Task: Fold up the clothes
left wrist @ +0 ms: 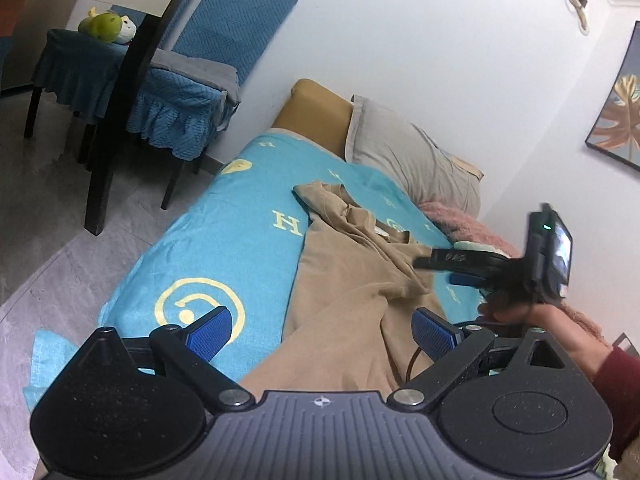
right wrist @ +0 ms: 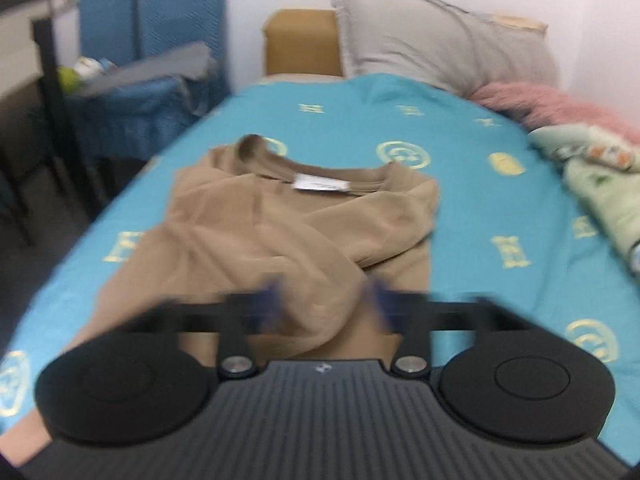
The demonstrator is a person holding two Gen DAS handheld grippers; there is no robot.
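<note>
A tan T-shirt [right wrist: 280,220] lies crumpled on the turquoise blanket [right wrist: 460,208], collar and white label [right wrist: 320,185] toward the pillow. My right gripper [right wrist: 326,304] is blurred. Its fingers stand apart over the shirt's near part, with a raised fold of tan cloth between them. The left wrist view shows that right gripper [left wrist: 434,272], held by a hand in a dark red sleeve [left wrist: 616,392], at the bunched right side of the shirt [left wrist: 352,292]. My left gripper [left wrist: 323,332] hangs open above the shirt's lower half, blue pads [left wrist: 210,334] wide apart and holding nothing.
A grey pillow [right wrist: 440,40] and a pink fluffy throw [right wrist: 552,104] lie at the head of the bed. A light green garment [right wrist: 600,184] lies at its right edge. Left of the bed stand a blue-covered chair [left wrist: 192,92] and a dark table leg [left wrist: 116,120]. A wall runs along the right.
</note>
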